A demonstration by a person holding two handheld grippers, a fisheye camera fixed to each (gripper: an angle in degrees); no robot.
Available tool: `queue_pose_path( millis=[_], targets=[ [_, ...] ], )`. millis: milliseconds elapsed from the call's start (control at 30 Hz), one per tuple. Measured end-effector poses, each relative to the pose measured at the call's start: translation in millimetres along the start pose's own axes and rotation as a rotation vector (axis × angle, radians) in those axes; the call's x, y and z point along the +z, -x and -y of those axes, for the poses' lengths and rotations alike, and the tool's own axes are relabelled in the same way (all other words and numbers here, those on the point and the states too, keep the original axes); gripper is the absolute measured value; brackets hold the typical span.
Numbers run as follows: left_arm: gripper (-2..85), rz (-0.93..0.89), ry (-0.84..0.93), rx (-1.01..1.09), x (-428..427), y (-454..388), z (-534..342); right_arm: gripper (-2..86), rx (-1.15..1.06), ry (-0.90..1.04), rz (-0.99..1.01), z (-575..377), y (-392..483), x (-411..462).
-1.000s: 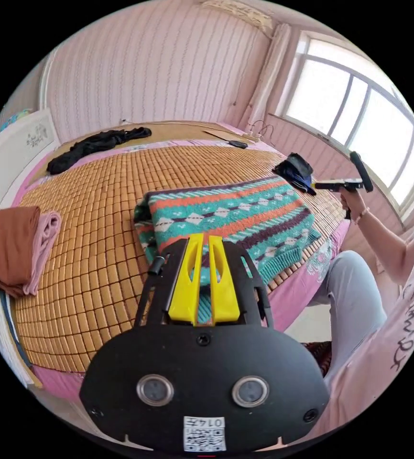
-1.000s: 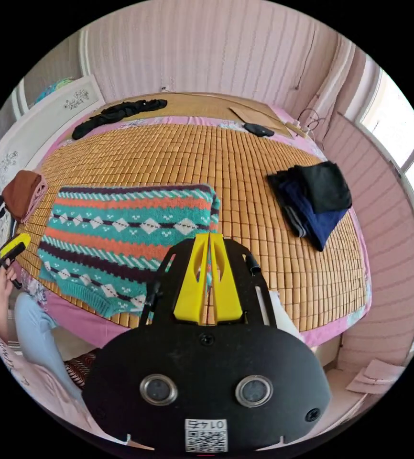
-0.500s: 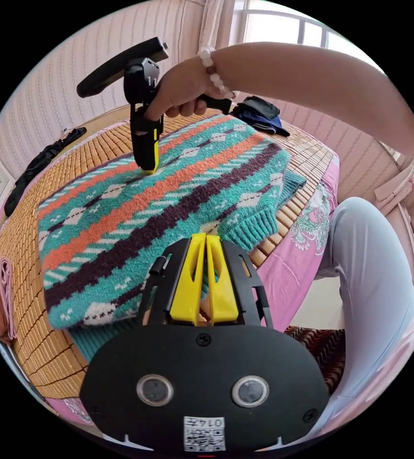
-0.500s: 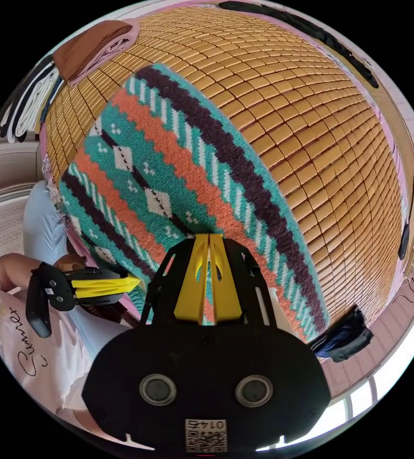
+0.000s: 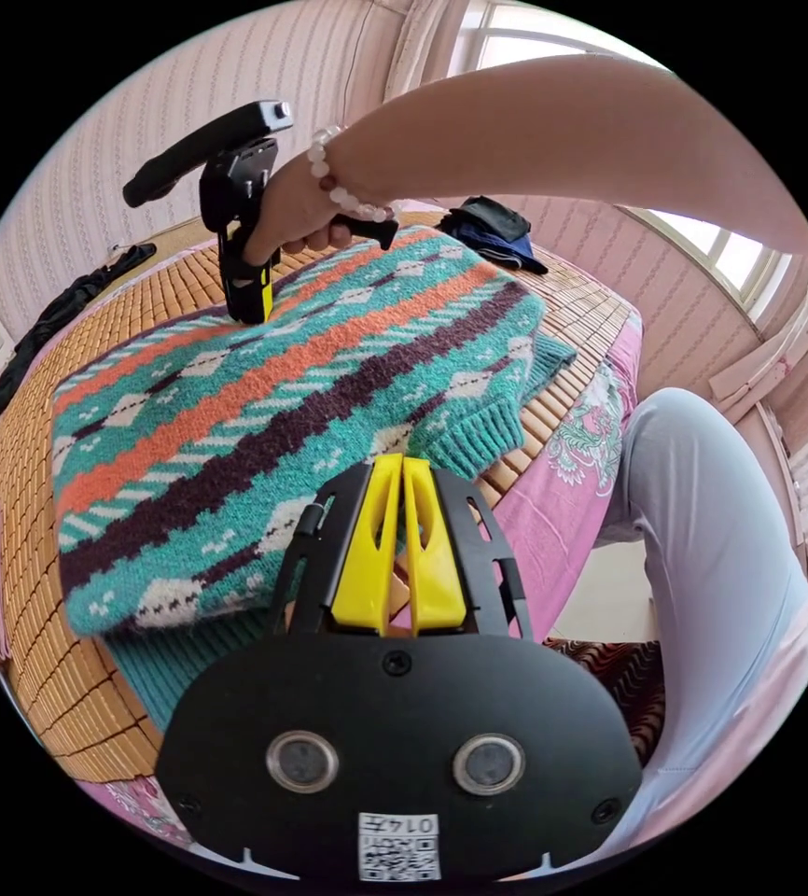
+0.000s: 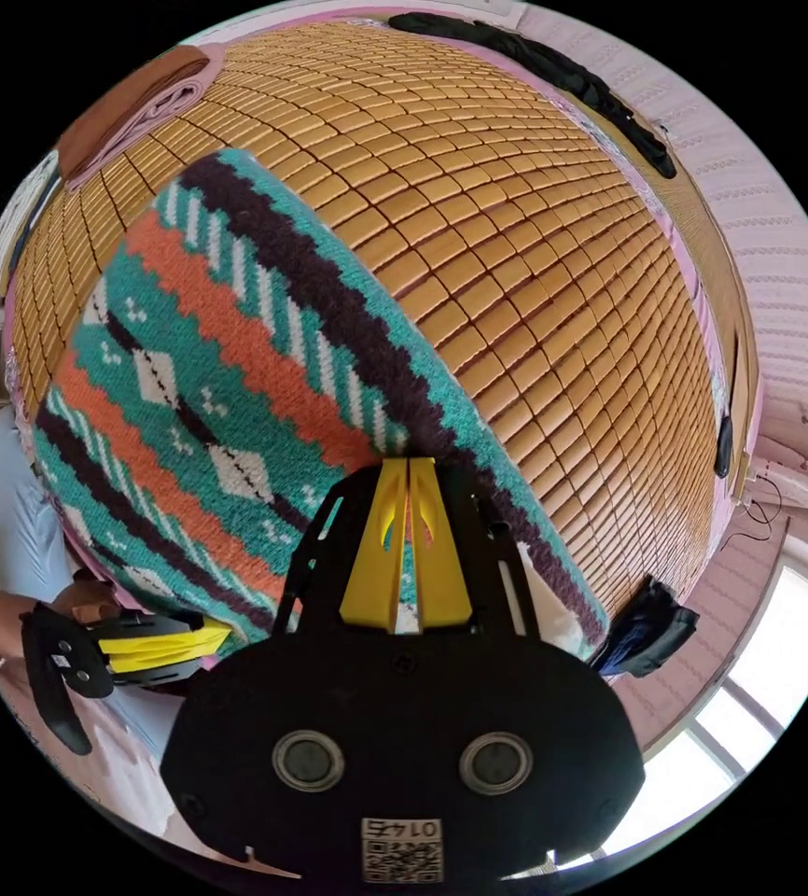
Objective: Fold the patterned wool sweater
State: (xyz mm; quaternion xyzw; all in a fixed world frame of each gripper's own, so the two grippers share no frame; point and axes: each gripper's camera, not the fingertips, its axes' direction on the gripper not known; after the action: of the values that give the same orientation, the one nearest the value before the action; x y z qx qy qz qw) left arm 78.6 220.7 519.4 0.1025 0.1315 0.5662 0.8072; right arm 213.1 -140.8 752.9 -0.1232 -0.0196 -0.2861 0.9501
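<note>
The folded patterned wool sweater (image 5: 273, 411) lies on the bed's bamboo mat (image 6: 535, 280) near the edge. The right gripper (image 5: 253, 313), fingers clenched, touches its far side; the left gripper (image 5: 402, 467), also clenched, hovers at its hem.

Bed (image 6: 535, 308) covered by bamboo mat. Lying on mat: folded patterned sweater (image 5: 273, 392) near front edge, dark folded clothes (image 5: 493, 229) to one side, brown-pink folded stack (image 6: 129, 107), black garment (image 6: 563, 75) at far edge.

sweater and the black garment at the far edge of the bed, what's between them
Bare bamboo mat alone separates the patterned wool sweater from the black garment; the right gripper view shows it.
</note>
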Motion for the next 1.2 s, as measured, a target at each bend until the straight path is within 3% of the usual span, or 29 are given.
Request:
queue_pose_path(
  millis=[133, 333, 467, 567, 700, 833, 900, 1200],
  targets=[
    [-0.9, 0.018, 0.008, 0.001, -3.5, -9.1, 3.4, -0.5, 0.002, 0.015, -0.081, 0.9, 12.8, 8.3],
    [-0.9, 0.117, 0.036, 0.109, -9.1, -37.3, 9.9, -0.8, 0.191, -0.157, 0.052, -66.8, -1.4, -6.9],
    [-0.9, 0.099, 0.041, 0.041, -16.2, -38.1, 15.2, 0.2, 0.466, -0.347, 0.109, -209.6, -5.5, -9.3],
    [-0.9, -0.019, 0.091, -0.086, -25.5, -20.1, 25.8, 5.8, 0.657, -0.353, 0.080, -304.9, -11.6, 17.6],
    [-0.2, -0.050, 0.067, -0.039, -49.5, -36.2, 46.2, 11.8, 0.888, -0.281, 0.150, -375.8, -34.1, 65.8],
    [7.7, 0.011, -0.047, 0.162, -75.9, -93.6, 76.4, 9.2, 0.952, -0.287, 0.262, -397.4, -55.6, 90.3],
    [10.2, 0.006, -0.025, 0.234, -70.7, -115.7, 89.3, 4.4, 0.940, -0.289, 0.449, -408.4, -70.4, 110.5],
    [16.1, 0.050, 0.108, 0.401, -34.0, -184.5, 111.0, 0.3, 0.778, -0.543, 0.726, -488.3, -86.0, 78.3]
  ],
)
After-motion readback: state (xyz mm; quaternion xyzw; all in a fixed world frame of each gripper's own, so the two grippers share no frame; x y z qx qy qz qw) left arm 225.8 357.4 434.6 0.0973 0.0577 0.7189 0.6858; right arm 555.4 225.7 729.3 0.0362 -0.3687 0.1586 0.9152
